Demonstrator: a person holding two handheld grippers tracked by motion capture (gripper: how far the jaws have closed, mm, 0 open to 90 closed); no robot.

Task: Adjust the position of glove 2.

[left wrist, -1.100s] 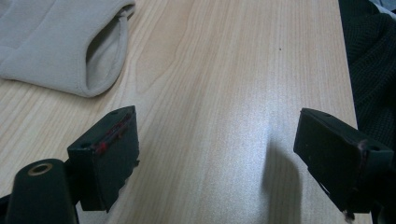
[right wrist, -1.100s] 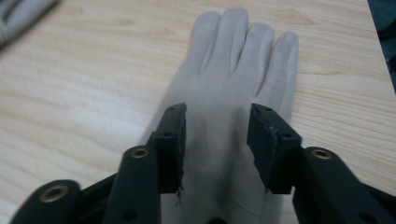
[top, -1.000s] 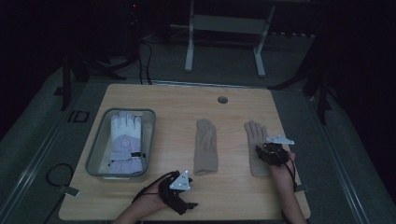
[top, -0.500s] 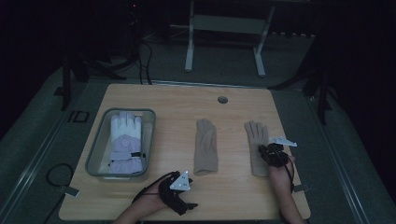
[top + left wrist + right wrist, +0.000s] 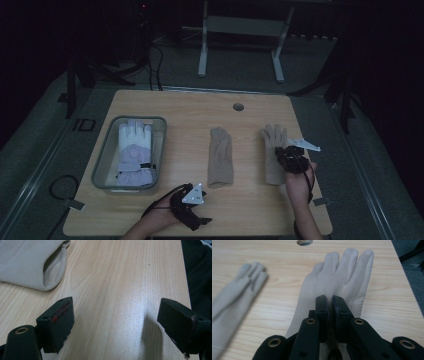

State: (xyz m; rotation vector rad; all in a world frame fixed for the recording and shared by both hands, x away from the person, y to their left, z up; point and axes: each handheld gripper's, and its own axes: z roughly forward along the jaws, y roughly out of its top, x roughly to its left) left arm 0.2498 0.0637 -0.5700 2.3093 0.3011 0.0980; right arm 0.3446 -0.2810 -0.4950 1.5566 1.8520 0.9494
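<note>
Two beige gloves lie flat on the wooden table, fingers pointing away. My right gripper is over the palm of the right beige glove. Its jaws are shut, with a sliver of the glove's fabric pinched between them. The middle beige glove lies untouched to its left. My left gripper rests near the table's front edge, jaws wide open over bare wood. The middle glove's cuff is ahead of its left jaw.
At the left of the table stands a clear tray holding a white and lavender padded glove. A round cable hole is near the far edge. Beyond the table, a metal frame's legs stand on the dark floor.
My right gripper has shut on the right glove's palm and risen slightly. The left gripper has stayed where it was.
</note>
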